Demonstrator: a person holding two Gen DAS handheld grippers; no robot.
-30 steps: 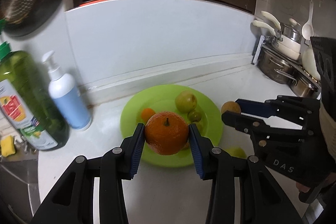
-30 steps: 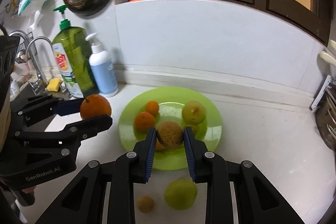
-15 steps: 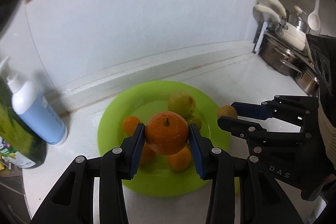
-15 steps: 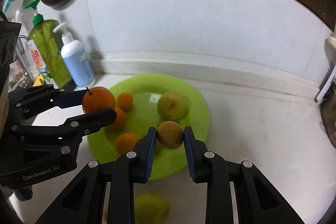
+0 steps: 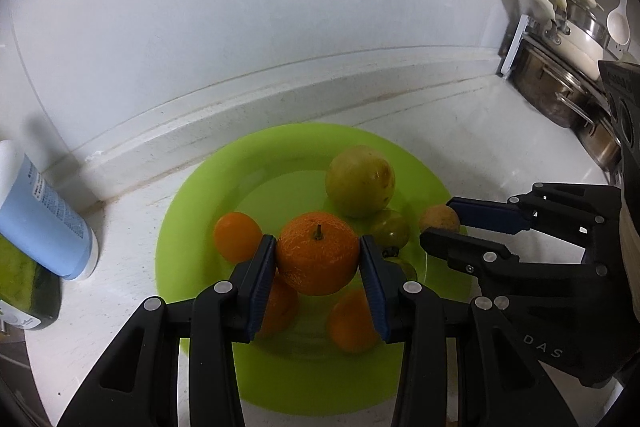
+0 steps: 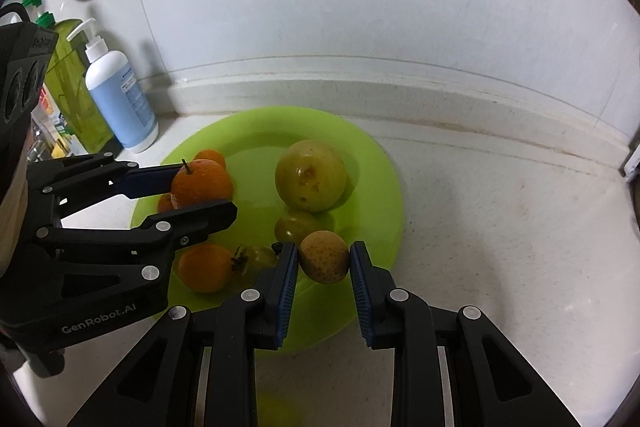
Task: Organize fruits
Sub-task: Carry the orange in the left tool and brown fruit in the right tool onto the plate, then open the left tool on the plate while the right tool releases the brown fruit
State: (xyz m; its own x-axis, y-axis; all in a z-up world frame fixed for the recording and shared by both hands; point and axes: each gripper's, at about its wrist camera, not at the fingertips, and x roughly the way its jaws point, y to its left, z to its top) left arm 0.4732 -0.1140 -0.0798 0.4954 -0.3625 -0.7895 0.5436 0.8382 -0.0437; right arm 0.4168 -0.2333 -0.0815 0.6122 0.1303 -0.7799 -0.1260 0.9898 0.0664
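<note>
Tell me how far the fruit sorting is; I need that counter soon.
Several fruits already lie on the green plate. The left gripper holds an orange and the right gripper a speckled brown fruit over it, unreleased. Both remain to be set down.

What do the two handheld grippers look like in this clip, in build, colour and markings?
Both are matte black plastic with open, truss-like fingers, silver round fasteners and blue ribbed pads. The left gripper shows "GenRobot.AI" in pale lettering on its side in the right wrist view; the right gripper shows "DAS" in the left wrist view. No cables or sleeves are visible.
</note>
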